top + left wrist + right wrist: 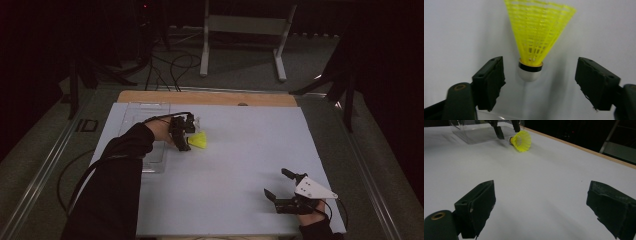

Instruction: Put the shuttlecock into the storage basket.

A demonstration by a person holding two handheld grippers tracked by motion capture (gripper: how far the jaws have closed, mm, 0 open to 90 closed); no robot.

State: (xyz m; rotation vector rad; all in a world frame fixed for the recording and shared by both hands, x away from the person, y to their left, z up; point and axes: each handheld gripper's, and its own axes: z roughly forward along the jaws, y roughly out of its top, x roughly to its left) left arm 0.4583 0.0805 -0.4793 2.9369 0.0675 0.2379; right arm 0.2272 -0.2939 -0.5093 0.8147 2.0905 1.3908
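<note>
Cork first: my left gripper has its jaws spread to either side of the shuttlecock, touching neither its silvery cap nor its black band. Beyond them its yellow mesh skirt fans out across the white surface.

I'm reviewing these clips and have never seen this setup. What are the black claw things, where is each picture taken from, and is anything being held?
A person at a white table holds a hand-operated two-jaw gripper in each hand. The high view looks down from above; the other two come from cameras riding on each gripper, looking along its black jaws. The left gripper reaches a yellow shuttlecock lying on its side, beside a clear plastic box. Its jaws stand either side of the shuttlecock's white cork tip without touching it, so nothing is held yet. The right gripper rests open near the table's front edge, empty.
</note>
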